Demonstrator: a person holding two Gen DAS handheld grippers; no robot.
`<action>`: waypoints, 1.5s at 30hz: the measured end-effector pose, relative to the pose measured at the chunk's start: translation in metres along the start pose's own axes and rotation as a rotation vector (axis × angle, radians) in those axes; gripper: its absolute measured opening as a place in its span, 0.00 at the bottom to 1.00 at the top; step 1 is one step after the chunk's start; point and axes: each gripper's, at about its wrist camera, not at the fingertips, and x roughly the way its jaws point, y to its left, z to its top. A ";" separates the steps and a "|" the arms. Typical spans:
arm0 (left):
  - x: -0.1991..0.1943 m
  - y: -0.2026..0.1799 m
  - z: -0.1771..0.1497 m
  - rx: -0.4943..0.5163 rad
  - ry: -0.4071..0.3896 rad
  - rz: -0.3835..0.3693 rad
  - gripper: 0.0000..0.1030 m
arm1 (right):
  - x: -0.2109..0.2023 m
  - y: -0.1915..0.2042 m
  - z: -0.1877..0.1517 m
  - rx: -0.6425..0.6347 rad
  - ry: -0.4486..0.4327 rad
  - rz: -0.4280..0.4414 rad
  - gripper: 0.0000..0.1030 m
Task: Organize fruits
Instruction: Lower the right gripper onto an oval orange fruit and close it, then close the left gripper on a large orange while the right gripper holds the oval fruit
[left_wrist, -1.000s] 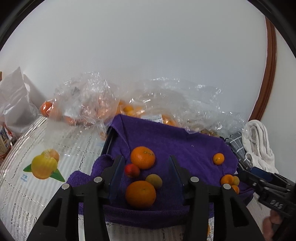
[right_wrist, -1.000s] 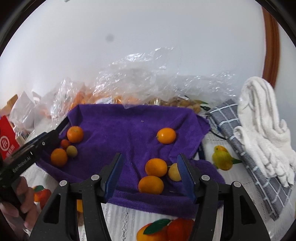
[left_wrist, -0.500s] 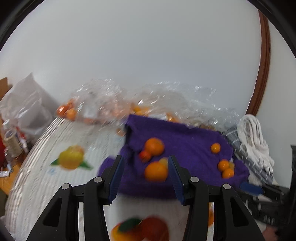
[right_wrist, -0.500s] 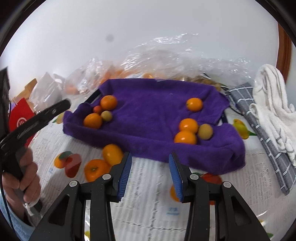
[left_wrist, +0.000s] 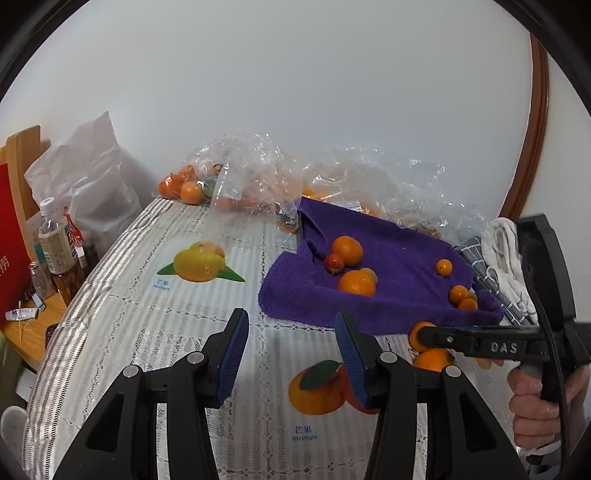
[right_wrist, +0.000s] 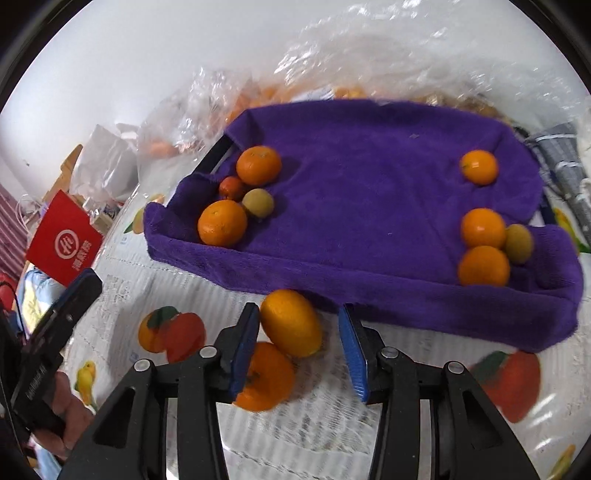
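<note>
A purple towel (right_wrist: 369, 192) lies over a tray and holds two groups of fruit: oranges and small fruits at its left (right_wrist: 236, 195) and at its right (right_wrist: 484, 243). Two loose oranges lie on the tablecloth in front of it: one (right_wrist: 291, 321) sits between my right gripper's (right_wrist: 299, 343) open fingers, the other (right_wrist: 266, 376) lies under the left finger. My left gripper (left_wrist: 288, 354) is open and empty, held above the tablecloth. The right gripper (left_wrist: 480, 343) and both loose oranges (left_wrist: 428, 347) show in the left wrist view.
Clear plastic bags with more oranges (left_wrist: 236, 184) lie behind the towel. White and grey cloths (left_wrist: 506, 254) sit to the right. Bottles (left_wrist: 55, 247) and a red box (right_wrist: 64, 238) stand off the table's left edge. Tablecloth has printed fruit pictures (left_wrist: 199, 264).
Both grippers pulled back from the towel. The right gripper then dropped down and forward, so that its open fingers now straddle a loose orange. The left gripper rose and shifted left.
</note>
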 end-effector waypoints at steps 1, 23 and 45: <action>0.000 0.000 -0.001 0.003 0.002 0.004 0.45 | 0.004 0.000 0.002 0.010 0.016 0.008 0.38; 0.037 -0.004 -0.009 0.019 0.227 0.075 0.45 | -0.059 -0.086 -0.073 0.070 -0.157 -0.180 0.33; 0.023 -0.092 -0.023 0.251 0.267 -0.189 0.45 | -0.070 -0.088 -0.090 0.037 -0.247 -0.186 0.31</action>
